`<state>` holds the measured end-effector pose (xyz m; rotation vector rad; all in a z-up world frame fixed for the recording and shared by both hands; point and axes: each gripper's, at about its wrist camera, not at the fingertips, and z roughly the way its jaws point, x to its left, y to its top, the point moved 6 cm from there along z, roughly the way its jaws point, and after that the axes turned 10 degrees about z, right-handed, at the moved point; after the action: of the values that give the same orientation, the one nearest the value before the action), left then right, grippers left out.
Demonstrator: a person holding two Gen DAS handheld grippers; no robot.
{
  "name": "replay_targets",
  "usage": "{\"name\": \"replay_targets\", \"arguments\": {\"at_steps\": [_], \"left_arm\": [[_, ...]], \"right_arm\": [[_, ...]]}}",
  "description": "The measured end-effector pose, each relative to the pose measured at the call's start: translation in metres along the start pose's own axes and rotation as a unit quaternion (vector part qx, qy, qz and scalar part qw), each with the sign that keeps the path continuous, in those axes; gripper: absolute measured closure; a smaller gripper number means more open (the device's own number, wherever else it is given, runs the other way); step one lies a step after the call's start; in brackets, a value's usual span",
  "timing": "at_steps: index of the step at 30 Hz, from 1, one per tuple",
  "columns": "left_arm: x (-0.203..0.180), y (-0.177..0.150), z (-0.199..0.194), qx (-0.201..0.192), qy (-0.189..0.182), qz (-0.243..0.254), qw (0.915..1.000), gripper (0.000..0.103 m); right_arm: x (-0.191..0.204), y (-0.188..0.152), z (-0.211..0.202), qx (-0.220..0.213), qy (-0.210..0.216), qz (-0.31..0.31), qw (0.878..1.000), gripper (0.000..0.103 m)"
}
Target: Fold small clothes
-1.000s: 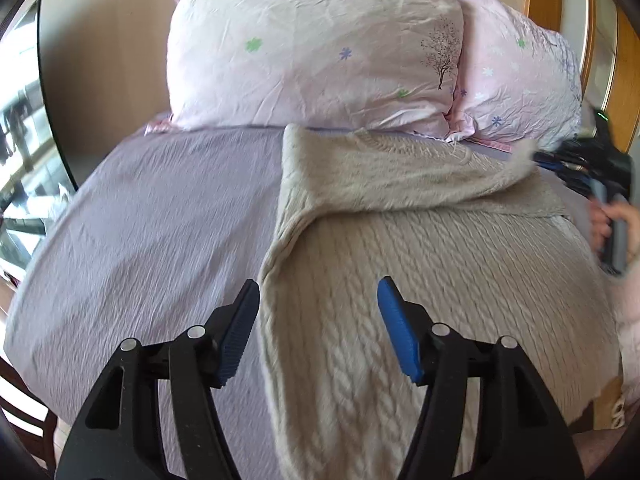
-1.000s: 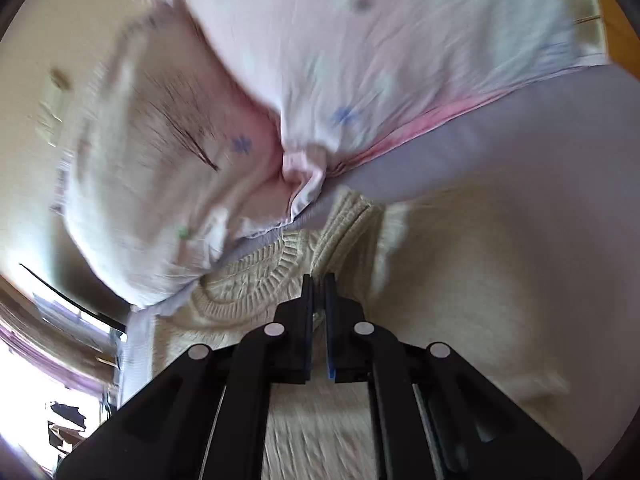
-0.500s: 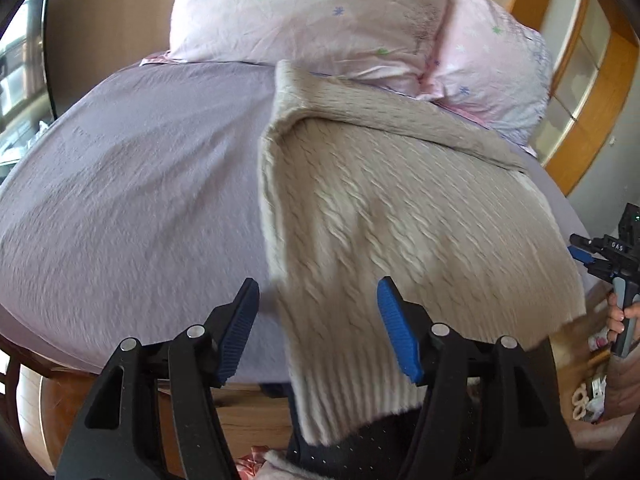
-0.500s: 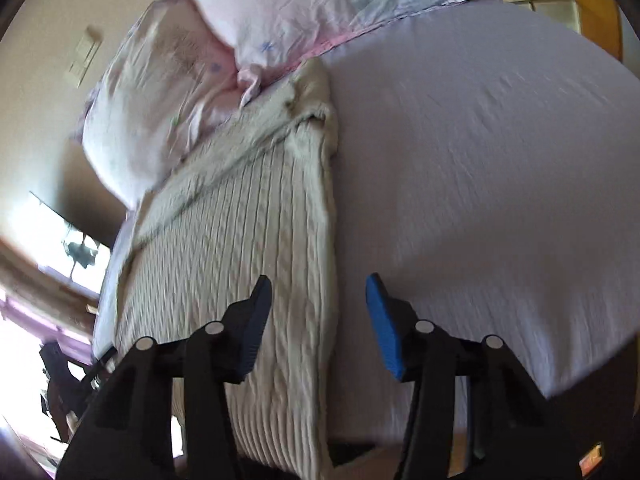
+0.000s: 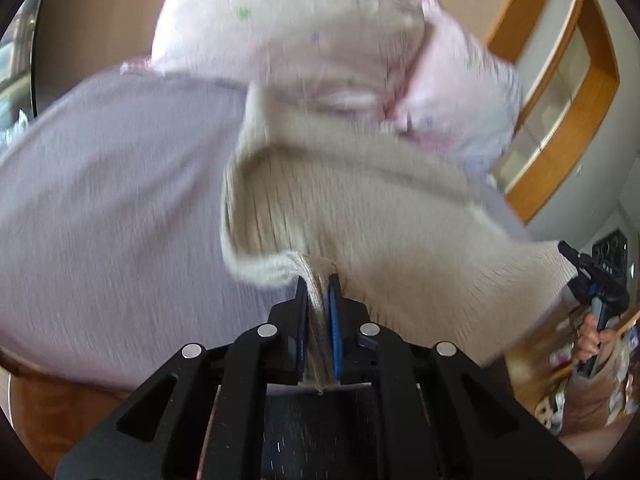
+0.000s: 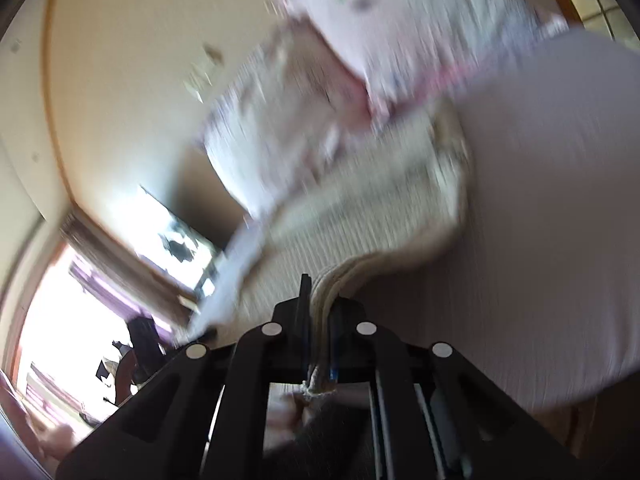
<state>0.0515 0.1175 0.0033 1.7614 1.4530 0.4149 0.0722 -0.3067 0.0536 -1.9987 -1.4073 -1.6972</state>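
A beige cable-knit sweater (image 5: 360, 208) lies on the lilac bed, its sleeves folded across the top near the pillows. My left gripper (image 5: 319, 280) is shut on the sweater's near hem at its left corner and lifts it off the sheet. My right gripper (image 6: 320, 284) is shut on the sweater (image 6: 360, 216) hem at its right corner. The right gripper also shows in the left wrist view (image 5: 592, 280) at the far right, at the hem's other end. Both views are blurred by motion.
Two pink floral pillows (image 5: 304, 36) lean against the headboard behind the sweater. The lilac sheet (image 5: 112, 200) spreads left of it and, in the right wrist view, to the right (image 6: 552, 220). A wooden frame (image 5: 560, 92) stands at the right.
Both grippers were open above the sweater's near end half a second ago. Both have now shut on the hem and raised it from the bed.
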Motion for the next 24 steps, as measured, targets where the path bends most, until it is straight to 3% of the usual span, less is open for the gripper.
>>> {"name": "replay_targets", "arguments": {"at_steps": [3, 7, 11, 13, 16, 18, 19, 20, 21, 22, 23, 24], "left_arm": [[0.019, 0.057, 0.013, -0.028, 0.031, 0.008, 0.9991, 0.094], [0.04, 0.125, 0.063, -0.028, 0.068, 0.021, 0.9971, 0.094], [0.061, 0.182, 0.147, 0.009, 0.108, 0.024, 0.9939, 0.095], [0.072, 0.196, 0.182, 0.03, 0.118, 0.021, 0.9923, 0.095], [0.088, 0.199, 0.215, 0.06, 0.106, -0.024, 0.9923, 0.094], [0.105, 0.201, 0.219, 0.058, 0.063, -0.094, 0.9919, 0.091], [0.114, 0.203, 0.217, 0.048, 0.035, -0.13, 0.9898, 0.091], [0.12, 0.204, 0.215, 0.04, 0.02, -0.15, 0.9876, 0.09], [0.131, 0.207, 0.208, 0.021, 0.011, -0.175, 0.9843, 0.088], [0.141, 0.211, 0.198, -0.001, 0.032, -0.183, 0.9826, 0.085], [0.148, 0.213, 0.189, -0.019, 0.049, -0.184, 0.9816, 0.08], [0.155, 0.217, 0.178, -0.039, 0.058, -0.184, 0.9805, 0.068]], "right_arm": [[0.005, 0.045, 0.021, -0.033, 0.013, 0.014, 0.999, 0.097], [-0.012, 0.113, 0.08, -0.068, -0.013, 0.058, 0.996, 0.096], [-0.055, 0.157, 0.147, -0.083, -0.079, 0.121, 0.986, 0.097], [-0.084, 0.17, 0.173, -0.097, -0.126, 0.156, 0.975, 0.096], [-0.125, 0.167, 0.198, -0.087, -0.185, 0.223, 0.953, 0.094], [-0.13, 0.166, 0.203, -0.093, -0.183, 0.223, 0.953, 0.093], [-0.127, 0.167, 0.203, -0.094, -0.18, 0.21, 0.956, 0.086], [-0.123, 0.168, 0.204, -0.093, -0.17, 0.201, 0.96, 0.068], [-0.116, 0.17, 0.205, -0.093, -0.153, 0.194, 0.965, 0.058], [-0.111, 0.171, 0.207, -0.093, -0.147, 0.187, 0.967, 0.041], [-0.106, 0.172, 0.208, -0.093, -0.145, 0.178, 0.969, 0.031], [-0.099, 0.173, 0.211, -0.092, -0.143, 0.164, 0.972, 0.027]]}}
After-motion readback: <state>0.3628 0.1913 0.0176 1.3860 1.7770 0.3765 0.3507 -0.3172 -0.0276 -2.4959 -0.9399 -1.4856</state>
